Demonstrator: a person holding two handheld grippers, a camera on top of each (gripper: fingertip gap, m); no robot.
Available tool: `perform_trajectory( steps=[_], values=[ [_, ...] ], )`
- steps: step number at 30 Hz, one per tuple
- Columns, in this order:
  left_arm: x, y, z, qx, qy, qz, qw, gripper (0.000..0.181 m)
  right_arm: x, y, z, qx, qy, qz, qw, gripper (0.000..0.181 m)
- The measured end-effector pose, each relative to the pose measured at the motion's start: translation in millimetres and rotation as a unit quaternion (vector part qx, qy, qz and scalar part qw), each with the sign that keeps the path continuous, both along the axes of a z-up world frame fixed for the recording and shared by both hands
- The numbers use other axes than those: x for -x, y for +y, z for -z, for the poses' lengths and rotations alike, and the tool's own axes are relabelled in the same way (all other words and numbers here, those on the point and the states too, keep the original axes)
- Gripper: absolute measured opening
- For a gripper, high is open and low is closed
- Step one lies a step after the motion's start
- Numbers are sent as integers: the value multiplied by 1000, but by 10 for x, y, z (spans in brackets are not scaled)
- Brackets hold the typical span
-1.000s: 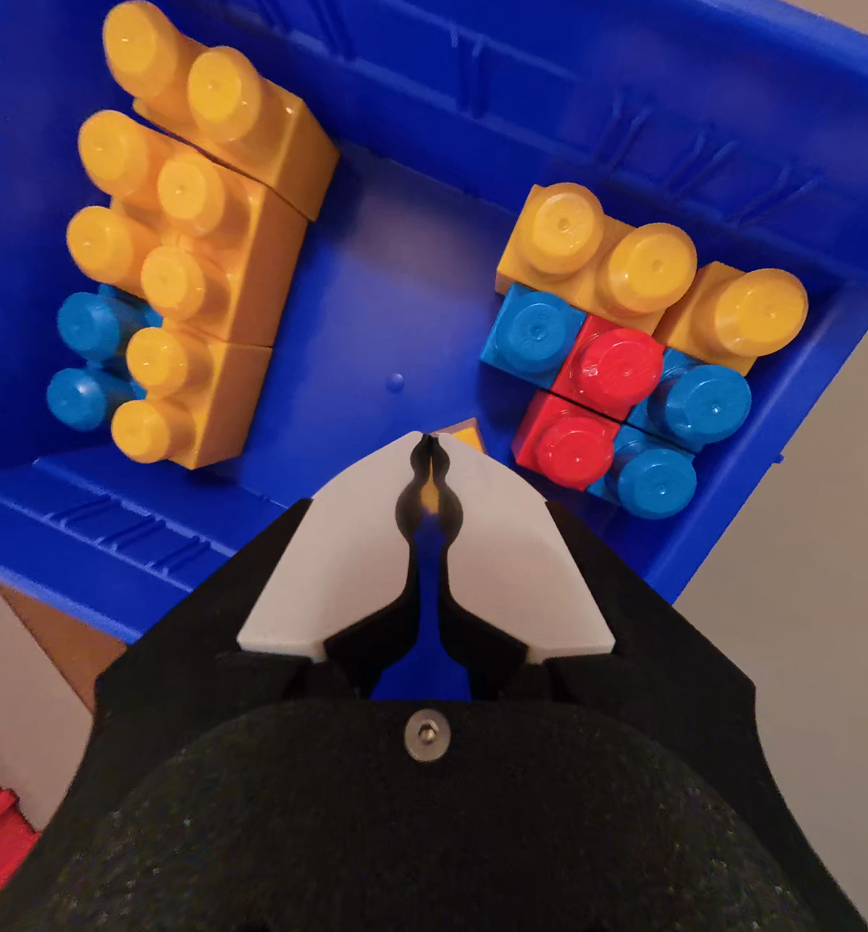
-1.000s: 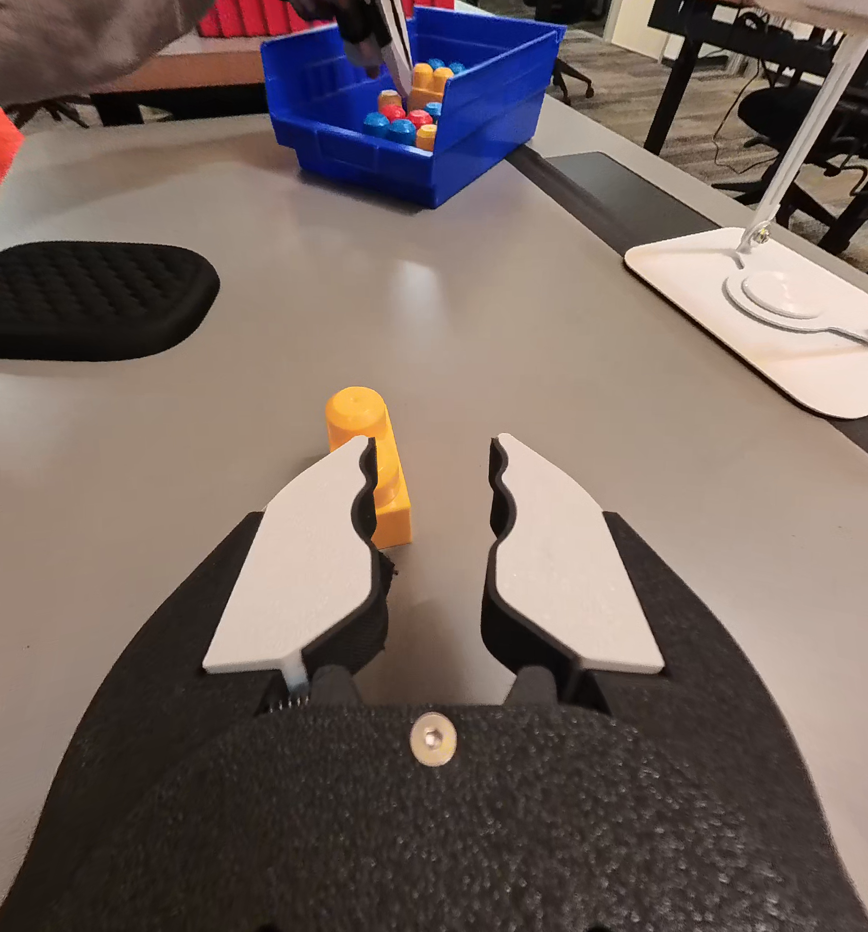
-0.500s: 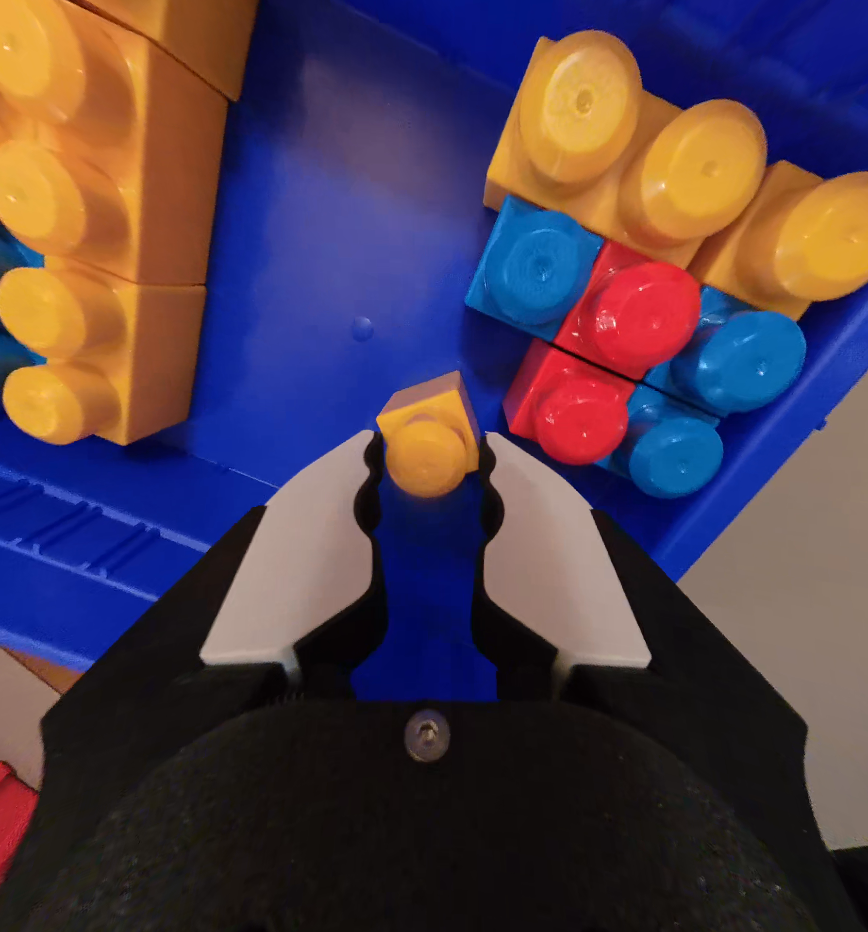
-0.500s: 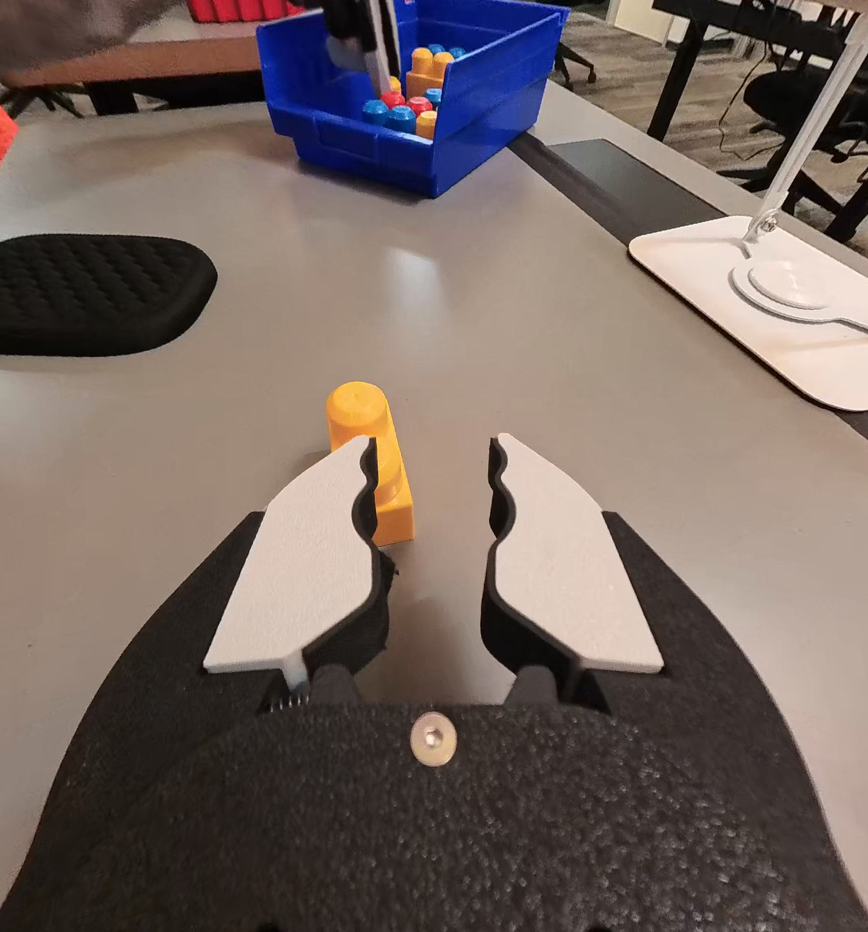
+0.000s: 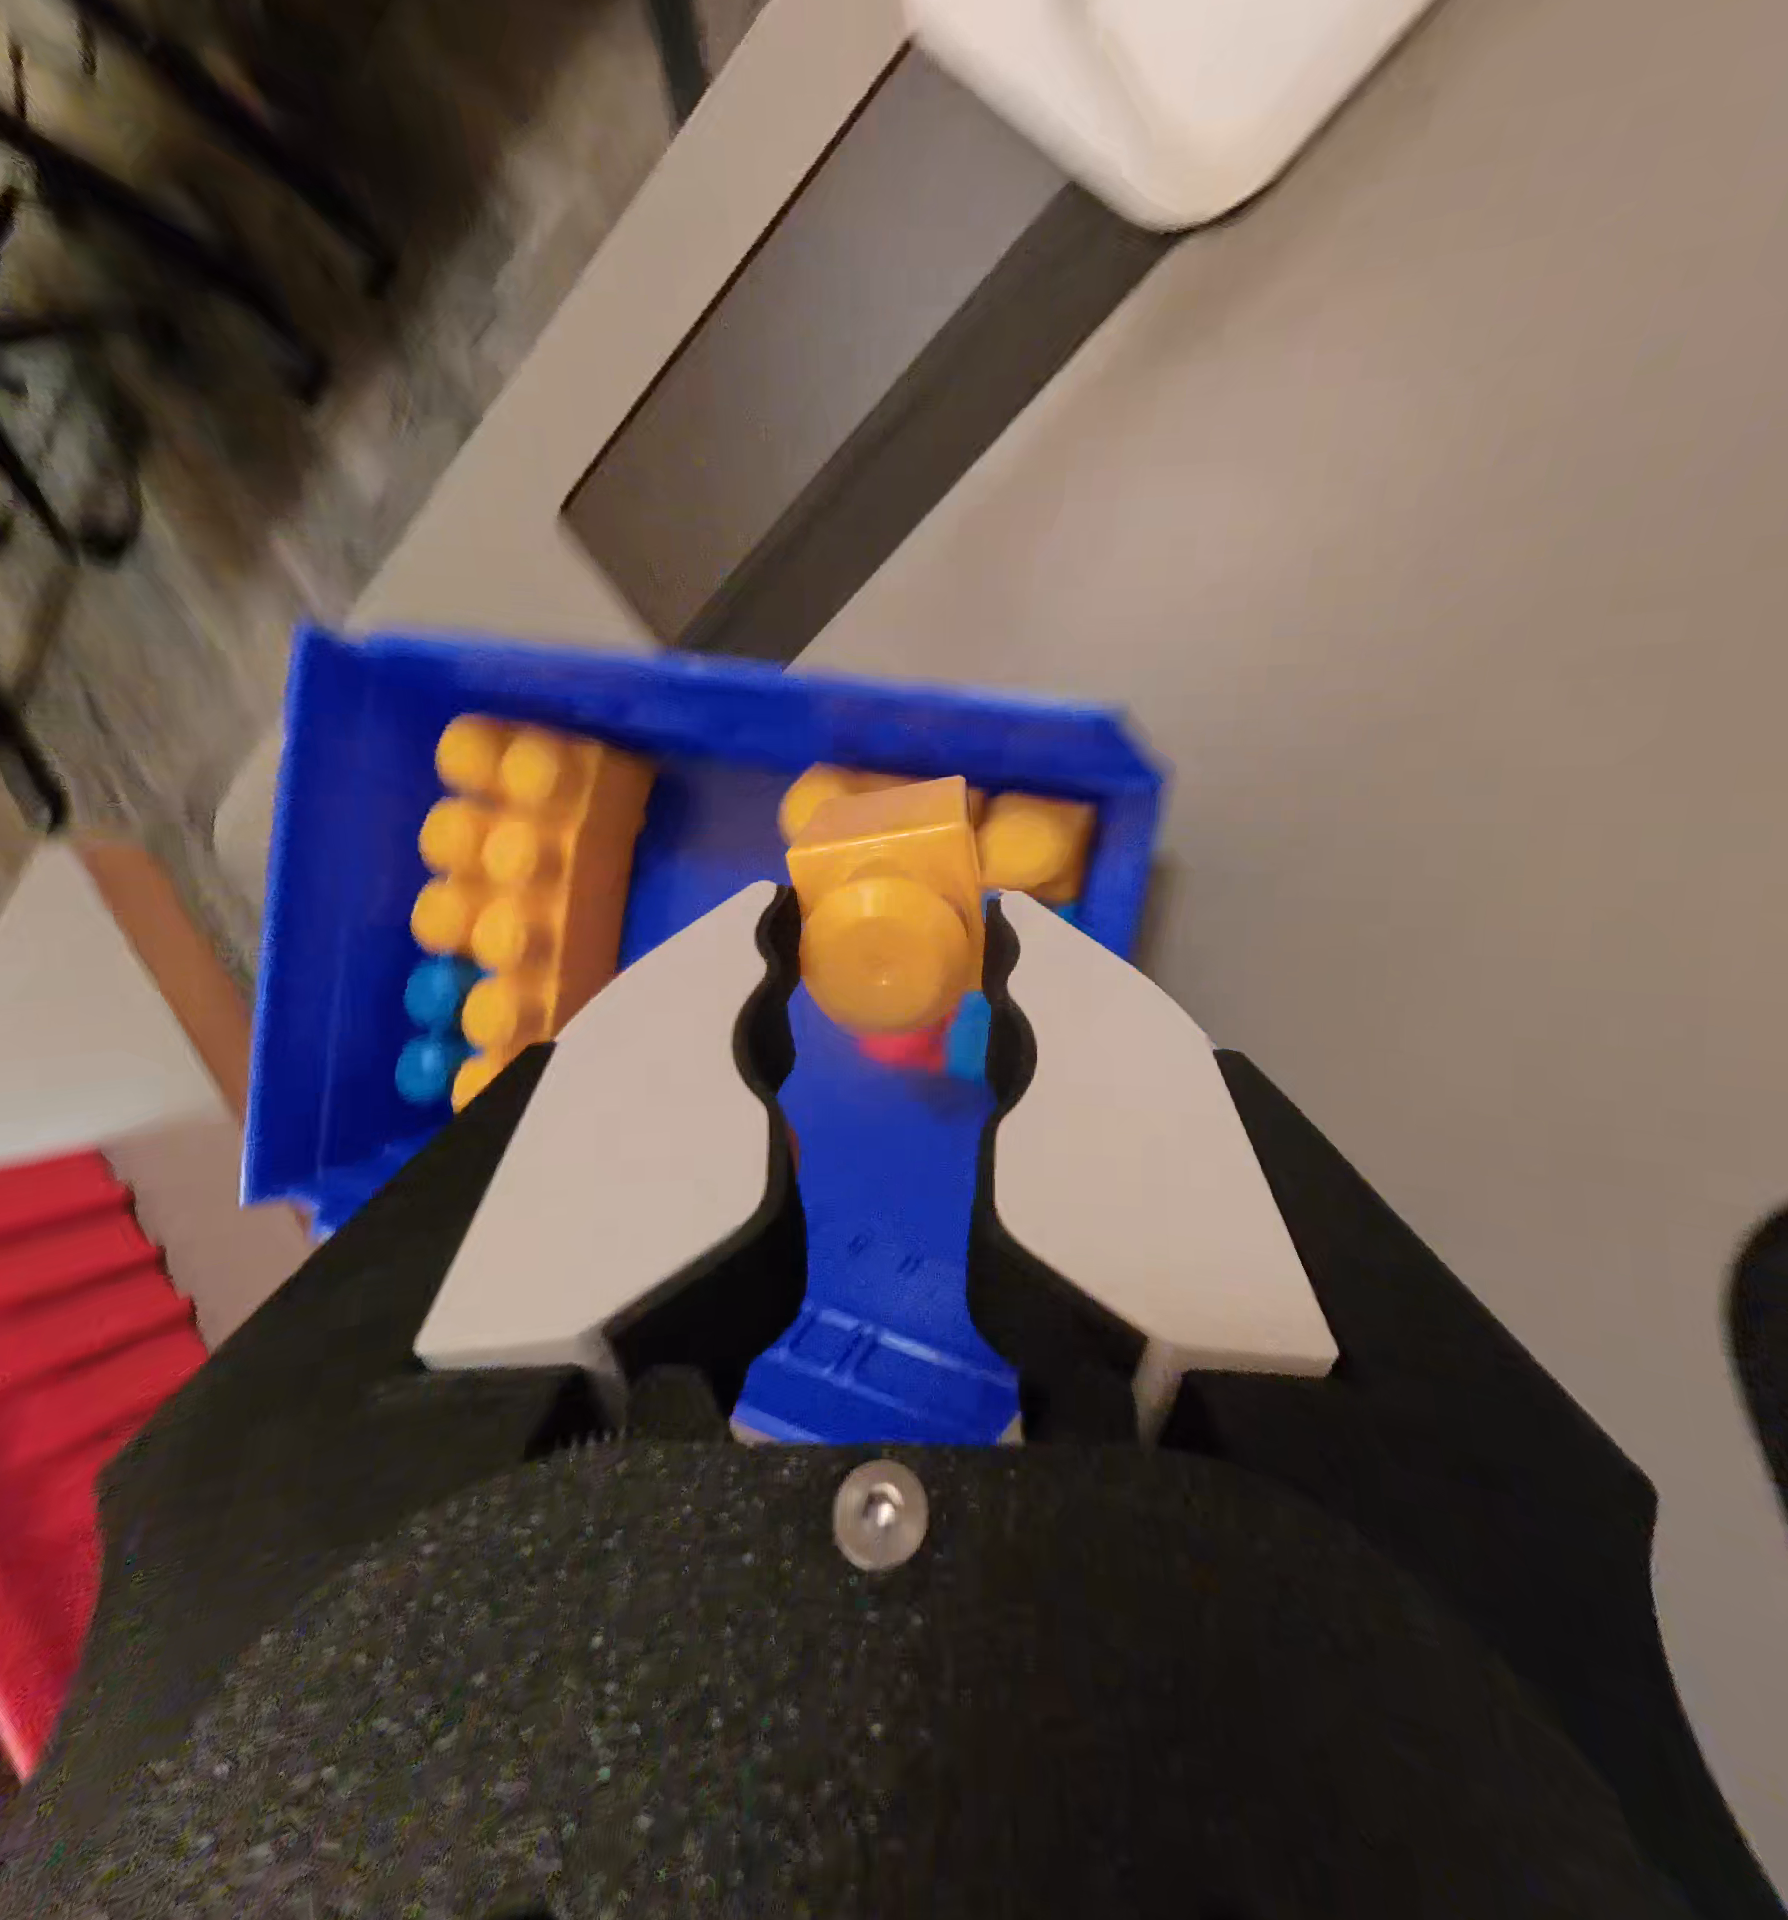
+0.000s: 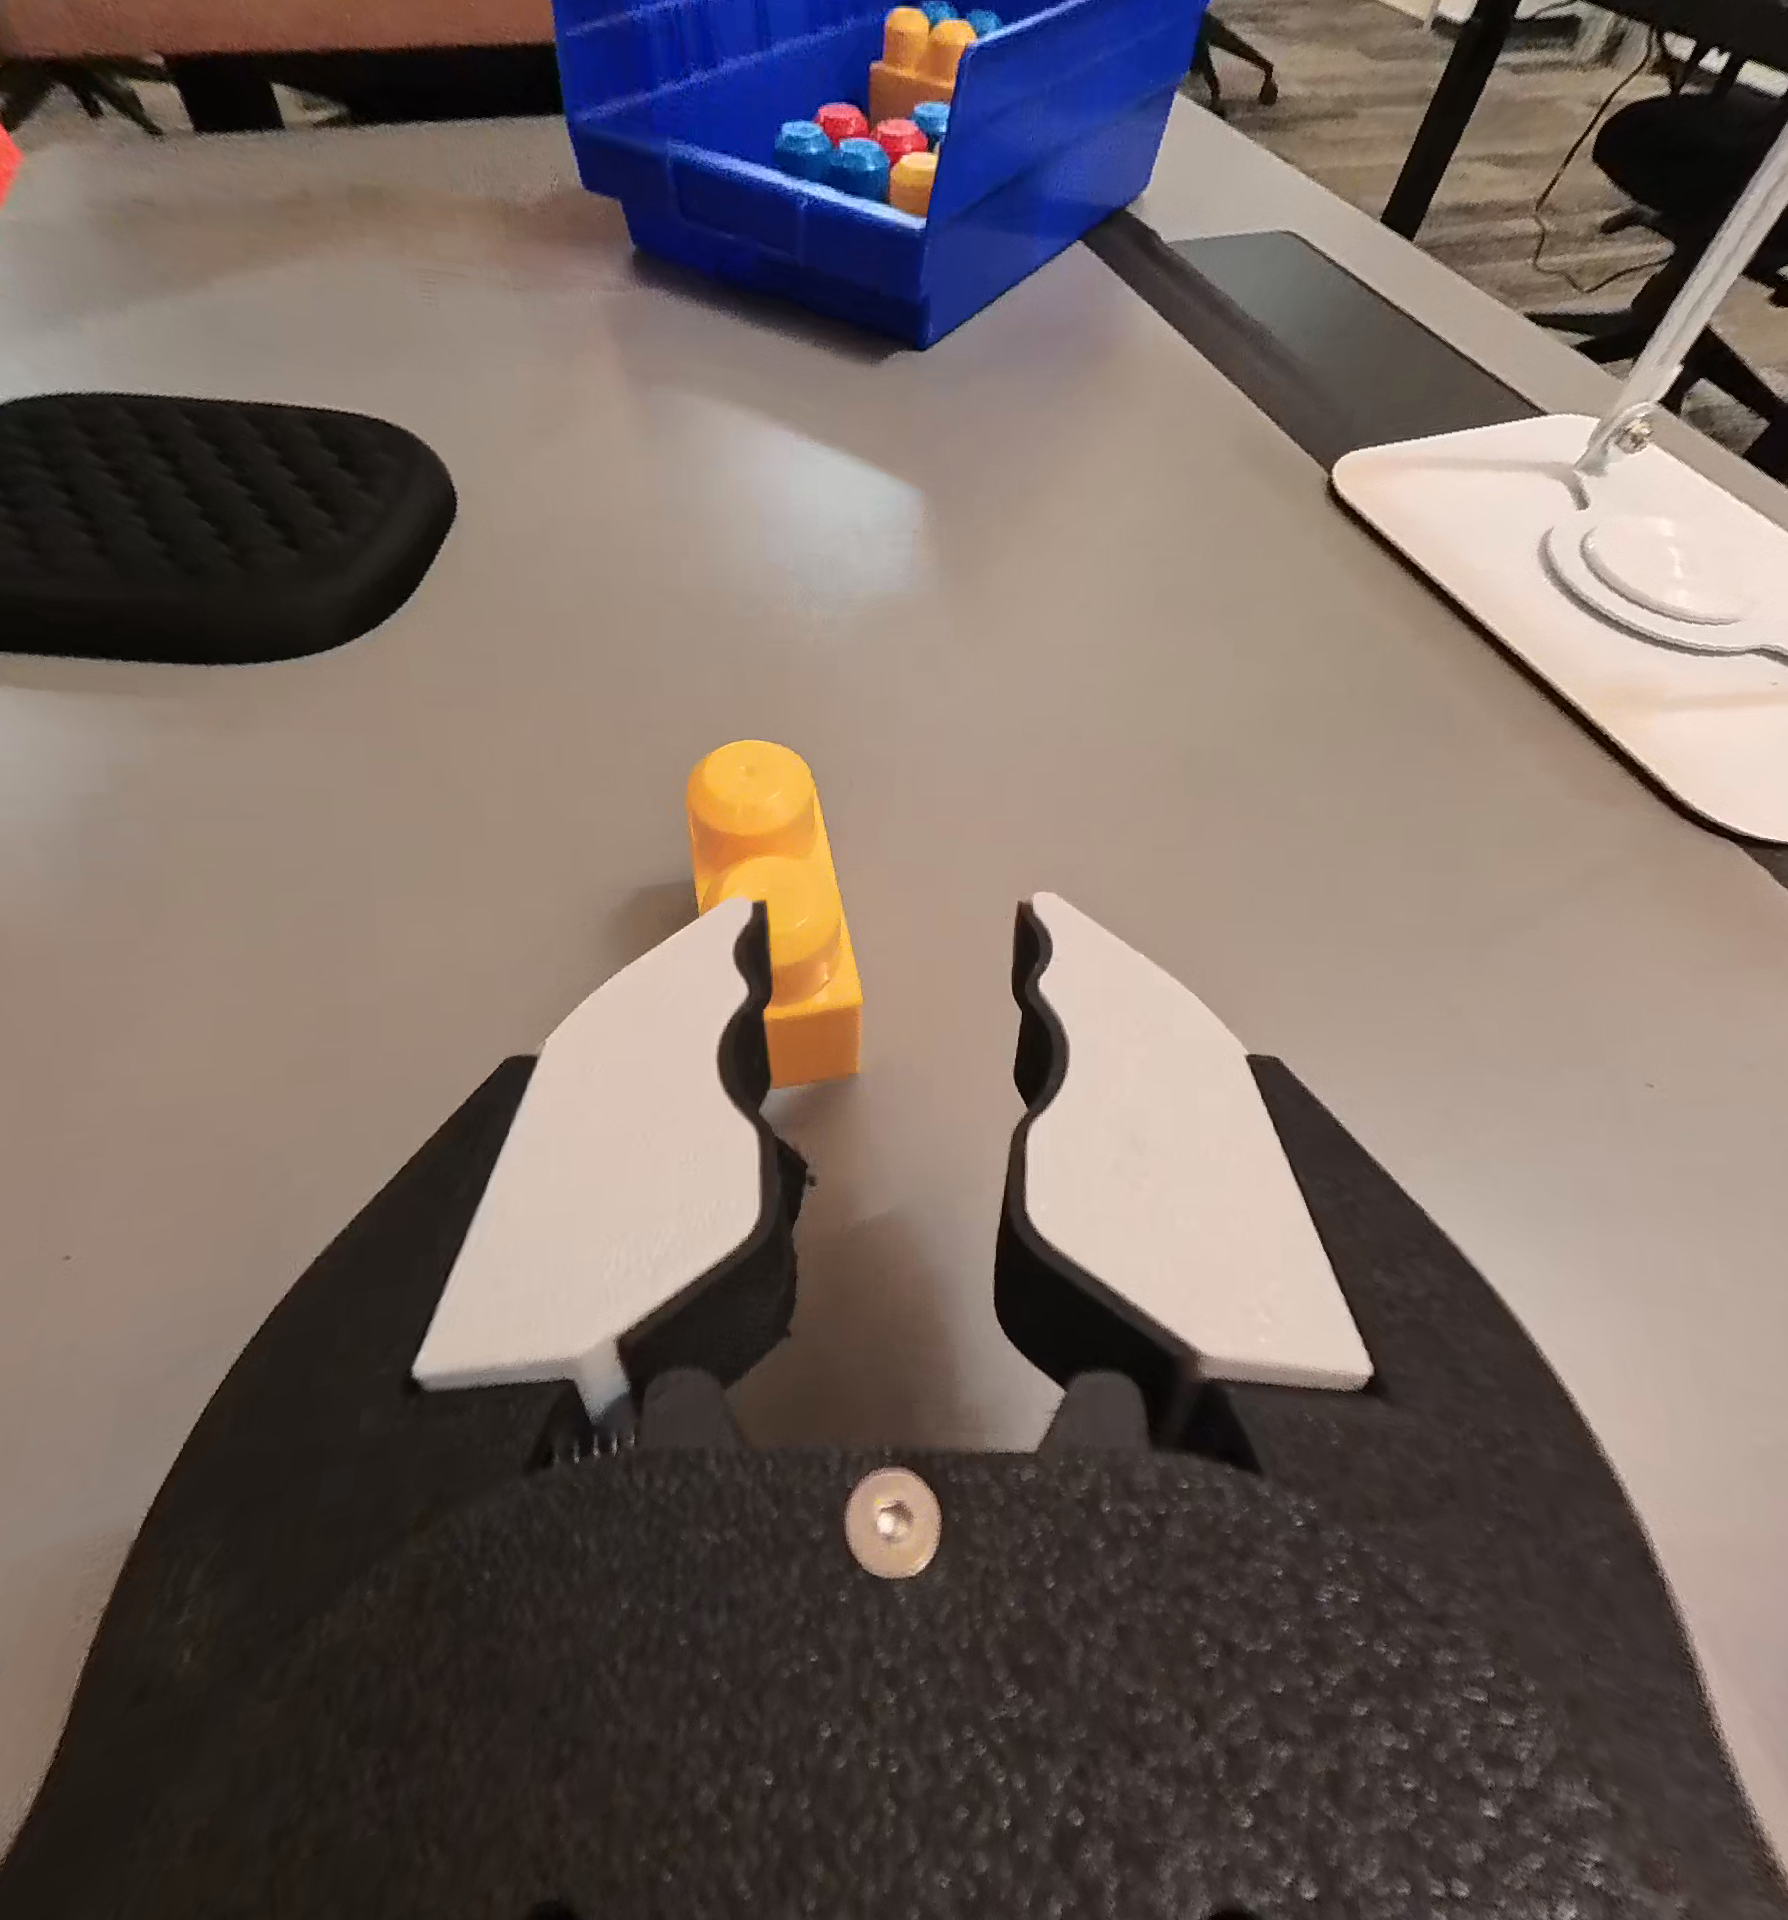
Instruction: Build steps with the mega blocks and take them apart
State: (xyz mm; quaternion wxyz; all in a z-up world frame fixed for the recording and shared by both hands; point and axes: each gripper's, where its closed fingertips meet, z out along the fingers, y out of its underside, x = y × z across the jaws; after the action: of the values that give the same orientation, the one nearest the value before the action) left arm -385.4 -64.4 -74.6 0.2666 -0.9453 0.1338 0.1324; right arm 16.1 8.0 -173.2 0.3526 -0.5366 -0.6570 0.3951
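Your left gripper [image 5: 885,935] and right gripper [image 6: 888,925] look alike: two pale grey fingers [image 6: 620,1164] with wavy black inner pads, set in a grainy black shell. Behind the jaws, one silver hex-socket screw [image 6: 892,1538] sits centred on each shell.

Left tool [image 5: 885,940] clamped, raised; right tool [image 6: 885,961] agape, low

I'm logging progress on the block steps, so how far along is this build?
Barely started. Done: one yellow two-stud block lies alone on the grey table, beside the open right gripper. In hand: the left gripper is shut on a small yellow block above the blue bin. Left: no steps stacked yet, and the take-apart remains.
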Motion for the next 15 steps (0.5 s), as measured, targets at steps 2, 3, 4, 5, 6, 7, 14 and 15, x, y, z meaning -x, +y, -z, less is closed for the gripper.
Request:
perform_trajectory(
  steps=[2,3,4,5,6,7,14,15],
  values=[
    [-481,70,-80,-9,3,61,998,34,-6,-30,34,1,-9,-9,1000,46],
    [-723,97,-82,-9,3,91,996,34,-7,-46,49,0,-12,-13,1000,46],
    [-971,117,-58,-8,-1,121,993,34,-8,-65,60,-2,-14,-17,1000,47],
    [-1217,130,-7,-3,-9,150,989,34,-12,-88,78,-4,-19,-24,1000,47],
    [-1445,135,62,5,-14,178,984,35,-21,-123,98,-7,-25,-34,999,49],
    [-1653,129,150,18,-18,205,978,34,-23,-161,103,-6,-25,-42,999,51],
    [-2661,73,850,115,-46,335,934,34,3,-235,230,-19,-50,-53,997,53],
    [-2735,84,931,123,-45,344,930,34,13,-241,267,-25,-57,-53,997,55]
  ],
)
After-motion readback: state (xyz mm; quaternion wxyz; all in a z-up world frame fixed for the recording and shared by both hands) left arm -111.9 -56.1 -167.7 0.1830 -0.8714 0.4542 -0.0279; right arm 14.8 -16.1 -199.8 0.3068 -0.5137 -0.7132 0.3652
